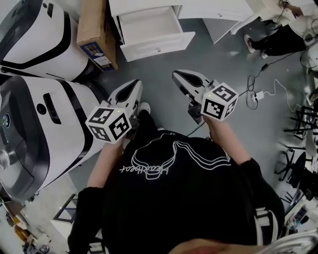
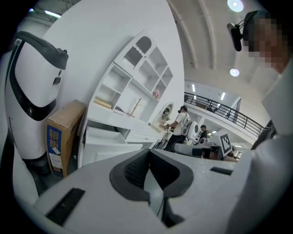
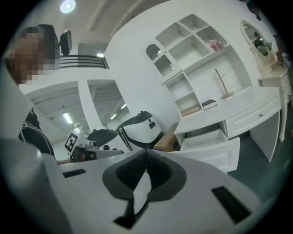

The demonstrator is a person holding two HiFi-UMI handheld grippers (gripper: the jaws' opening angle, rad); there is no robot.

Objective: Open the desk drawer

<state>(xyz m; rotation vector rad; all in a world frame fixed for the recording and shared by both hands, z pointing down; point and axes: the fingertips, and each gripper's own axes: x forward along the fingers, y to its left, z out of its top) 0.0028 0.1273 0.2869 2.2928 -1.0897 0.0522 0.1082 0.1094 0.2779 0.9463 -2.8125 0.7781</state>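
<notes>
The white desk (image 1: pixel 213 9) stands at the top of the head view, and its drawer (image 1: pixel 151 30) is pulled out, its inside bare. Both grippers are held close in front of the person's chest, well back from the drawer. My left gripper (image 1: pixel 134 85) is shut with nothing between its jaws. My right gripper (image 1: pixel 178 75) is also shut and empty. In the left gripper view the jaws (image 2: pixel 149 153) meet, and the open drawer (image 2: pixel 110 145) lies beyond them. In the right gripper view the jaws (image 3: pixel 145 153) meet, with the drawer (image 3: pixel 210 147) off to the right.
A cardboard box (image 1: pixel 97 32) leans just left of the desk. Two large white-and-black machine shells (image 1: pixel 35 124) fill the left side. A power strip with cables (image 1: pixel 257 95) lies on the grey floor at right, by black chair legs (image 1: pixel 303 124). A person's legs (image 1: pixel 278 39) are at top right.
</notes>
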